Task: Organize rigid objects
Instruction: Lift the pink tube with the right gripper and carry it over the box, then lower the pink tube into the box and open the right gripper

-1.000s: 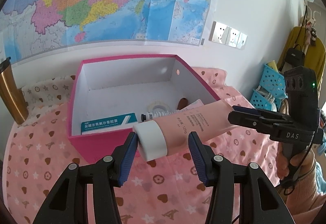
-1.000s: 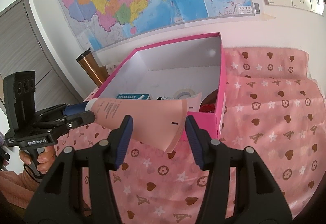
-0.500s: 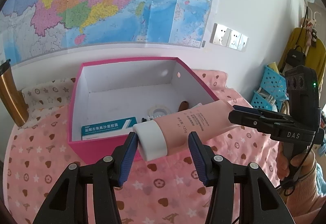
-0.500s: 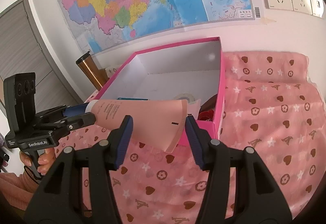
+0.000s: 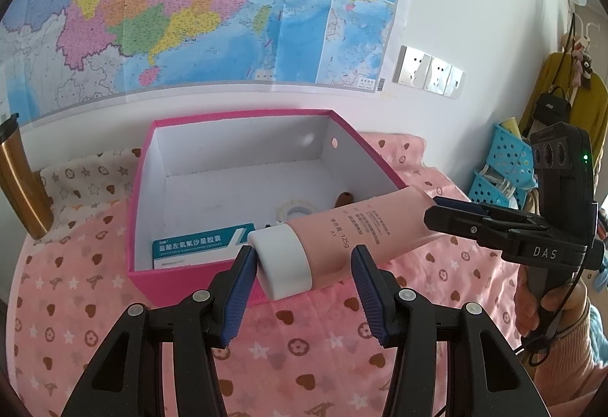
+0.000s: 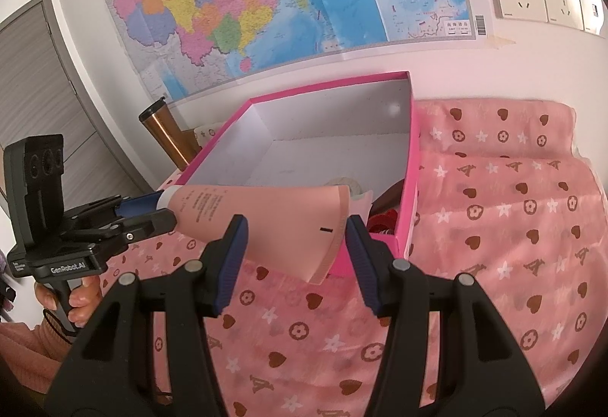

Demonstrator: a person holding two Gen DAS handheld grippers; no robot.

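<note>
Both grippers, the left gripper and right gripper, stayed clamped on the pink tube, held above the pink box's near wall, which had drifted slightly lower in view.

The left gripper is angled downward, its blue-padded fingers set against the tube's white cap end. The right gripper is likewise tilted down, its fingers closed around the flat crimped end. Each handle is gripped by a hand, both visible low at the frame edges.
</note>
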